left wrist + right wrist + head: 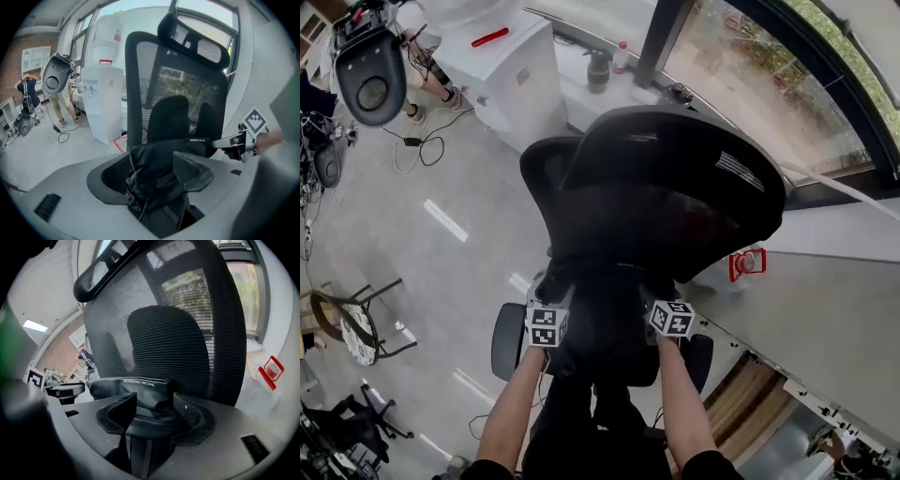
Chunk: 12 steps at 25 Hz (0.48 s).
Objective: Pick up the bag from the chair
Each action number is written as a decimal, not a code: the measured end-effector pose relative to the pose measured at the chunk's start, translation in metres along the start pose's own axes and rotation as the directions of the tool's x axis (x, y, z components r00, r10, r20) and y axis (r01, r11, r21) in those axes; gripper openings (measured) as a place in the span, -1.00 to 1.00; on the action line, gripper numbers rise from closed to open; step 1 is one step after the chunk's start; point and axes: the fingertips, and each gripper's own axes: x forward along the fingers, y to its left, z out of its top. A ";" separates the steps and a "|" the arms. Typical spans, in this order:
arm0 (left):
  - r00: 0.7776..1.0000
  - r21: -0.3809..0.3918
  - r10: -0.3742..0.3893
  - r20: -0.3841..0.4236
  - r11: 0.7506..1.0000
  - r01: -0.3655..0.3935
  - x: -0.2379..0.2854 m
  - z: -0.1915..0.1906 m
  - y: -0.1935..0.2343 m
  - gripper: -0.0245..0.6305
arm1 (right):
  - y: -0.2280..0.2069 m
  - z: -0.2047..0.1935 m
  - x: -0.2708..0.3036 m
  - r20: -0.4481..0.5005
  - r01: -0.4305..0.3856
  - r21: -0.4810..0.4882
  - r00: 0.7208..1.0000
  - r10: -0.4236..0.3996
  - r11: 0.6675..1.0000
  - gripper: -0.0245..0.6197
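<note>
- Step: the grasp looks made and the lift is not yet clearly begun. I can't tell whether the bag (pixel 164 150) is clear of the chair (pixel 675 178).
- Left gripper (pixel 154 176): jaws closed on bunched black fabric at the bag's 9 o'clock end.
- Right gripper (pixel 153 401): jaws pinch the top corner at the bag's 3 o'clock end.
- Bag location: low on the chair, just in front of the backrest (pixel 168 343), held between the two grippers.
- Orientation: the bag is upright with its printed top edge up and its broad face toward the backrest at 12 o'clock.
- Long axis: runs 9-to-3 across the chair, from one gripper to the other.
- Next, my call: raise both ends together and level, then pull back toward 6 o'clock. The fabric is soft, so uneven lifting would make it sag or slip.
</note>
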 end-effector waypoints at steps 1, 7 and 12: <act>1.000 -0.004 0.002 -0.003 1.000 -0.002 0.004 0.001 0.003 -0.10 | -0.003 -0.001 0.006 -0.011 -0.007 0.009 1.000 0.007 1.000 -0.24; 1.000 -0.010 -0.001 -0.008 1.000 0.001 0.020 0.007 0.014 -0.10 | -0.010 -0.002 0.022 -0.027 -0.037 0.025 0.999 0.038 0.999 -0.21; 0.999 -0.048 0.013 -0.031 0.999 -0.014 0.030 0.001 0.028 -0.11 | -0.005 -0.007 0.033 -0.040 -0.052 0.034 0.998 0.054 0.998 -0.21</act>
